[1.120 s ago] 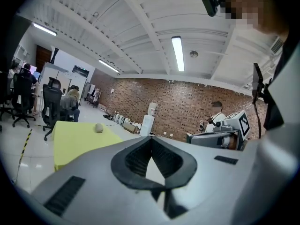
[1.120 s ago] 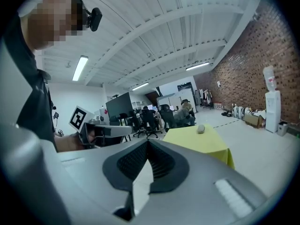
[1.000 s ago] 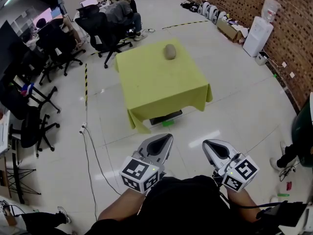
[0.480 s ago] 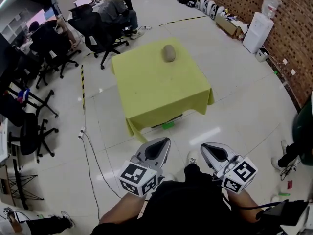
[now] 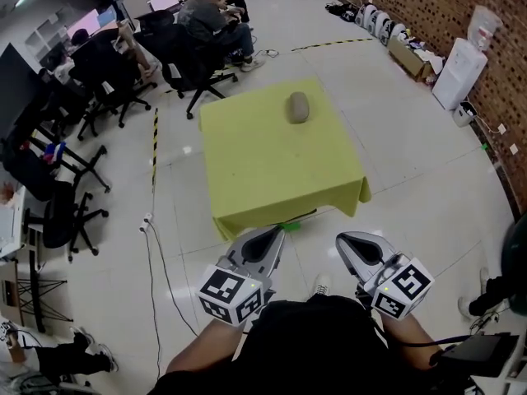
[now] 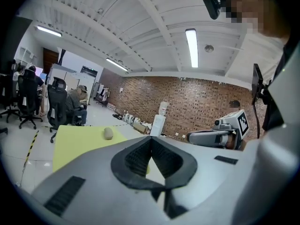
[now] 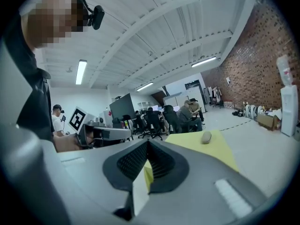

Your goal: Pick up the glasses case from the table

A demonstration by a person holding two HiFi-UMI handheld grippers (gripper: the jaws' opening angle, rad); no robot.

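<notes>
The glasses case [image 5: 298, 107] is a grey-olive oval lying near the far edge of a square table [image 5: 272, 171] draped in yellow-green cloth. It also shows small and far off in the left gripper view [image 6: 108, 133] and the right gripper view [image 7: 206, 137]. Both grippers are held side by side over the floor, short of the table's near edge, pointing toward it. My left gripper [image 5: 277, 231] [image 6: 151, 138] is shut with nothing in it. My right gripper [image 5: 341, 239] [image 7: 147, 142] has its jaw tips together and is also empty.
Office chairs [image 5: 99, 97] and seated people [image 5: 210, 19] crowd the far left. A cable [image 5: 156, 262] runs over the floor left of the table. A water dispenser [image 5: 463, 71] and boxes [image 5: 412, 56] stand along the brick wall at right. Shiny floor surrounds the table.
The person has walked toward the table, so both grippers have come closer to its near edge. The case lies where it was, and both grippers stay shut.
</notes>
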